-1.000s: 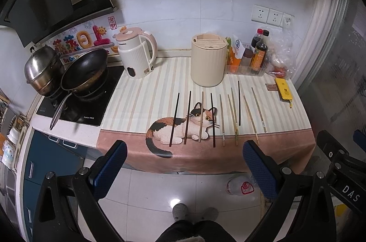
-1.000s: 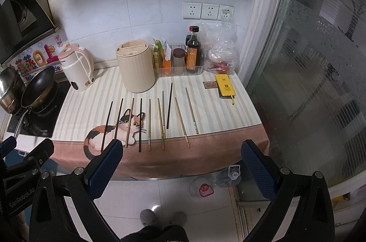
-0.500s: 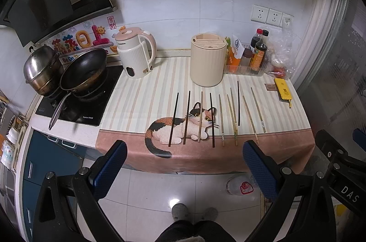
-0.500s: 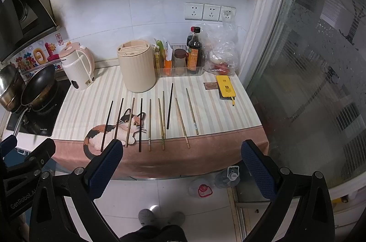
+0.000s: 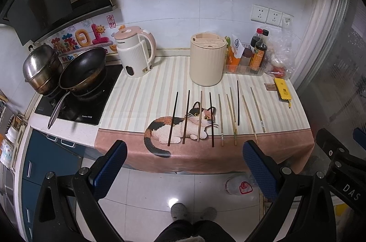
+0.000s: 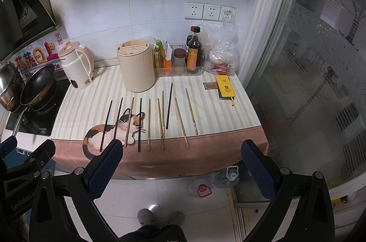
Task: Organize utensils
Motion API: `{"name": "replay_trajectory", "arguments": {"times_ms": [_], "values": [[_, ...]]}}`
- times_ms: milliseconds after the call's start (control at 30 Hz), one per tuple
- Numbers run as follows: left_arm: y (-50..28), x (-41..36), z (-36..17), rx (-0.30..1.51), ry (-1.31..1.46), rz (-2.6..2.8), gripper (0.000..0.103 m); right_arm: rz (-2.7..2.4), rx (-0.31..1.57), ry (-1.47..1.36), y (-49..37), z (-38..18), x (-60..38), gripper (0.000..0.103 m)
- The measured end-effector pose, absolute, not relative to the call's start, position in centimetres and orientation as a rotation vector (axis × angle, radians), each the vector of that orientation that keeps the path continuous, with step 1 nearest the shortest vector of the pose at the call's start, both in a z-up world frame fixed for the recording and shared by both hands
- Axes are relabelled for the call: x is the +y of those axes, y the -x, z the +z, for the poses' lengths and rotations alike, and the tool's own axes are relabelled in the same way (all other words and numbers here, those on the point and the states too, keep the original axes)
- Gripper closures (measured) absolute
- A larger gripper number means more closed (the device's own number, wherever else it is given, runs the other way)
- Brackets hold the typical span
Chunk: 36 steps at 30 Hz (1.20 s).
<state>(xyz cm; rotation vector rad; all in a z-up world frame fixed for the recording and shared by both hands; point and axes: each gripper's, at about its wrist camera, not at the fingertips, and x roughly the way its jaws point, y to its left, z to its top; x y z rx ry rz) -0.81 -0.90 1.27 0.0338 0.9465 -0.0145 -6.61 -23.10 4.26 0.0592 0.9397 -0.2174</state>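
Note:
Several chopsticks (image 5: 211,118) (image 6: 149,123), dark and light wood, lie side by side on the striped cat-print cloth (image 5: 141,102) (image 6: 91,104). A beige cylindrical utensil holder (image 5: 207,62) (image 6: 136,68) with slots on top stands upright behind them. My left gripper (image 5: 184,151) is open and empty, held back from the counter's front edge above the floor. My right gripper (image 6: 181,150) is open and empty, also in front of the counter edge. The right gripper's body shows at the right edge of the left wrist view (image 5: 338,161).
A pink-white kettle (image 5: 135,52) stands left of the holder. A wok (image 5: 83,69) and steel pot (image 5: 42,68) sit on the stove. A tray of sauce bottles (image 5: 251,56), a plastic bag (image 6: 220,52) and a yellow phone (image 5: 283,91) are at the right. A glass door (image 6: 308,58) bounds the right side.
Both views have shifted very slightly; the counter sits marginally closer. Both grippers stay open and nothing on the counter has moved.

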Motion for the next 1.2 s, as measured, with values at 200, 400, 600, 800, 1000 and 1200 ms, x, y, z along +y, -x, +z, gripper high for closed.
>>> {"name": "replay_trajectory", "arguments": {"times_ms": [200, 400, 600, 800, 1000, 1200], "values": [[0.9, -1.2, 1.8, 0.946, -0.031, -0.016, 0.000, -0.218, 0.940, -0.059, 6.7, 4.3, -23.0, 0.000], [0.8, -1.1, 1.3, 0.946, -0.034, -0.014, 0.000, -0.219, 0.939, -0.060, 6.7, 4.2, -23.0, 0.000], [0.8, -1.2, 1.2, 0.942, -0.033, -0.012, 0.000, -0.216, 0.940, -0.058, 6.6, 4.2, -22.9, 0.000], [0.4, -1.7, 0.9, 0.943, -0.028, -0.005, 0.000, -0.212, 0.939, -0.055, 6.6, 4.0, -22.6, 0.000], [-0.3, -1.3, 0.5, 0.872, -0.024, 0.011, 0.000, -0.218, 0.922, -0.072, 5.9, 3.5, -23.3, 0.000], [-3.1, -1.4, -1.3, 0.788, -0.056, 0.111, 0.000, -0.269, 0.903, -0.088, 2.7, 0.5, -25.1, 0.000]]}}
